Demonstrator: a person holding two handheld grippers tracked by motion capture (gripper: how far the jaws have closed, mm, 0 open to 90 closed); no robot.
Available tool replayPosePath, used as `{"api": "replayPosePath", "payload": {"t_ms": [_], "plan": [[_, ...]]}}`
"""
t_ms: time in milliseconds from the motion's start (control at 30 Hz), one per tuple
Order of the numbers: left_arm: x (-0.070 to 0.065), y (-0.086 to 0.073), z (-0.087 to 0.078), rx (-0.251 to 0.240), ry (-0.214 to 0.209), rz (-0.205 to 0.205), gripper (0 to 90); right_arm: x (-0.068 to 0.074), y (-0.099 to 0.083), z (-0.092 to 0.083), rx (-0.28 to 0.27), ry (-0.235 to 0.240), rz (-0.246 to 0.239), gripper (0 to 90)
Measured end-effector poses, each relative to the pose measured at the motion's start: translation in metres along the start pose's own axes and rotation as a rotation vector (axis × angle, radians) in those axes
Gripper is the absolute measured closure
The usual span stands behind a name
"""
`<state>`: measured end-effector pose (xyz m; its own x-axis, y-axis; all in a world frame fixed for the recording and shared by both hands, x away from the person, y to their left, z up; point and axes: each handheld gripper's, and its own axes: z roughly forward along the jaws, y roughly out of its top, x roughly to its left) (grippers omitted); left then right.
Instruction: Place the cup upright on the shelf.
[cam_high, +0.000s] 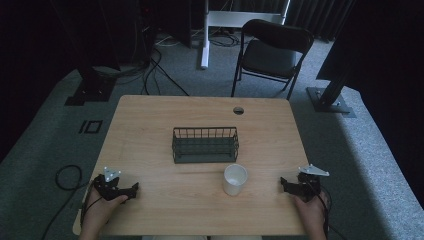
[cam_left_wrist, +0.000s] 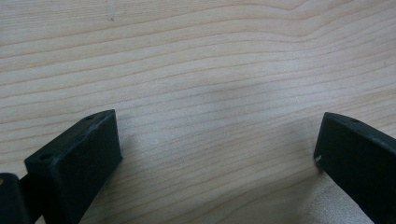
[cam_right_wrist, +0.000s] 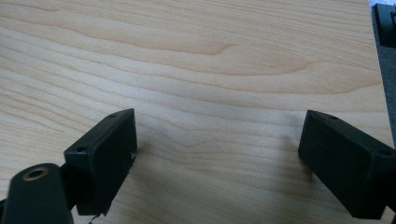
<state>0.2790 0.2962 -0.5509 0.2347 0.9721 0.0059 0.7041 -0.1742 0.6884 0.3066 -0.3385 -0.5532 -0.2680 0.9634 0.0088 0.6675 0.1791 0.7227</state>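
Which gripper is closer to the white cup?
The right gripper. The white cup stands right of the table's middle, much farther from the left gripper.

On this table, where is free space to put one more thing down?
The table is bare left of the wire basket, right of it, and behind it up to the cable hole. Also free: between the left gripper and the white cup. Tightest is the strip between cup and basket.

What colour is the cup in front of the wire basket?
White: the cup is plain white, best seen in the high view, near the dark wire basket.
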Motion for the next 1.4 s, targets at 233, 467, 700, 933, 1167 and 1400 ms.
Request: {"api": "replayPosePath", "payload": {"t_ms": [233, 467, 700, 933, 1167, 1400], "plan": [[0.0, 0.0, 0.0, 0.001, 0.0, 0.0, 0.8, 0.0, 0.0, 0.0, 0.0, 0.0, 0.0, 11.1], [0.0, 0.0, 0.0, 0.0, 0.0, 0.0, 0.8, 0.0, 0.0, 0.0, 0.0, 0.0, 0.0, 11.2], [0.0, 0.0, 0.0, 0.002, 0.0, 0.002, 0.8, 0.0, 0.0, 0.0, 0.0, 0.0, 0.0, 11.2], [-0.001, 0.0, 0.0, 0.002, 0.007, -0.007, 0.9, 0.0, 0.0, 0.0, 0.0, 0.0, 0.0, 11.2], [-0.006, 0.0, -0.001, -0.003, -0.019, 0.022, 1.5, 0.0, 0.0, 0.0, 0.0, 0.0, 0.0, 11.2], [-0.015, 0.008, -0.01, -0.075, -0.058, 0.046, 1.5, 0.0, 0.0, 0.0, 0.0, 0.0, 0.0, 11.2]]}}
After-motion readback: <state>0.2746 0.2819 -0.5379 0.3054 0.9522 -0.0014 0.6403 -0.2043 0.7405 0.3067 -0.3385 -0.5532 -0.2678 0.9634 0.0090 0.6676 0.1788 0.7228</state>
